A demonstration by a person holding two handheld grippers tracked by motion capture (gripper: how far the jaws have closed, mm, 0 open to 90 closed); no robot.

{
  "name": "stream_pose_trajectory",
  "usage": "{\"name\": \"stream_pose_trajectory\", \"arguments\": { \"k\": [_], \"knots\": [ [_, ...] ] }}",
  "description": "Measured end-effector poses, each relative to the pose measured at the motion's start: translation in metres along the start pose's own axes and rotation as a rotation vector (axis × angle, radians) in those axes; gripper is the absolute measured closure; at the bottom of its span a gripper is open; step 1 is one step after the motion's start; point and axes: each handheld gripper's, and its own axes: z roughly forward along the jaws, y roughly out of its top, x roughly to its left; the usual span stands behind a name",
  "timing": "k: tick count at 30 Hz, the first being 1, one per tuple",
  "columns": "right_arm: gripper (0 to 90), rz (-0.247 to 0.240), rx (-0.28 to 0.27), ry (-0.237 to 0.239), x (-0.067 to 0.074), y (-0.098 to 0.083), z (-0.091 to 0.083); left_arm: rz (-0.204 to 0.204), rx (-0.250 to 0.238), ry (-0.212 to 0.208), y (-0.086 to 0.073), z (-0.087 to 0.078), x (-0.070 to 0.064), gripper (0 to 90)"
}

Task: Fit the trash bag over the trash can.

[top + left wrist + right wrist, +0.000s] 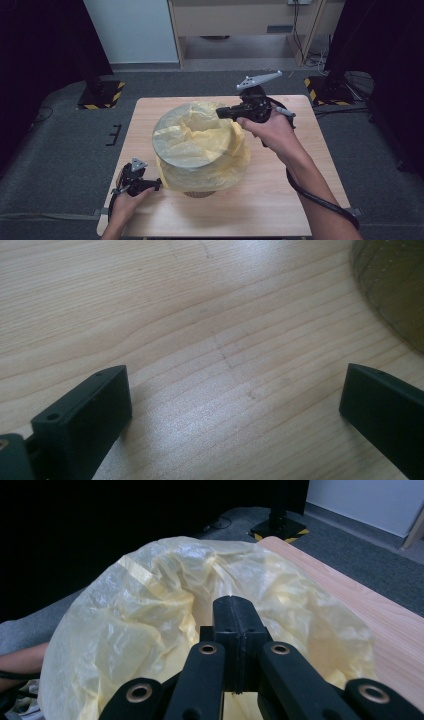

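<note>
We note left gripper [235,405] jaws wide apart over bare table [200,315]; right gripper [235,625] jaws together, at the yellow bag [150,610].

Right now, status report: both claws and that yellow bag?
Left claw open, low over bare table. Right claw shut at top edge of yellow bag; grip on film unclear. Bag drapes a basket.

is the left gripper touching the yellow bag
Apart. In the left gripper view the left gripper stands open over bare table, nothing between its jaws; the yellow bag lies off to the side.
</note>
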Motion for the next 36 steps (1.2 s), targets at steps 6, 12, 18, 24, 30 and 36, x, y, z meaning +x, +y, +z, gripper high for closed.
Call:
{"name": "stream_pose_trajectory", "arguments": {
  "k": [6, 12, 18, 24, 30, 36],
  "knots": [
    [89.8, -0.019, 0.022, 0.023, 0.007, 0.011, 0.018, 0.000, 0.000, 0.000, 0.000, 0.000, 0.000, 0.0],
    [89.6, -0.040, 0.039, 0.042, 0.017, 0.022, 0.034, 0.000, 0.000, 0.000, 0.000, 0.000, 0.000, 0.0],
    [89.6, -0.063, 0.058, 0.060, 0.026, 0.030, 0.047, 0.000, 0.000, 0.000, 0.000, 0.000, 0.000, 0.0],
    [89.5, -0.079, 0.085, 0.079, 0.035, 0.033, 0.062, 0.000, 0.001, -0.001, 0.000, 0.000, 0.000, 0.0],
    [88.4, -0.107, 0.122, 0.088, 0.044, 0.039, 0.079, 0.000, 0.001, -0.001, 0.000, 0.000, 0.000, 0.0],
    [87.9, -0.138, 0.186, 0.091, 0.053, 0.044, 0.097, 0.001, 0.001, -0.002, 0.000, 0.000, 0.000, 0.0]
  ]
}}
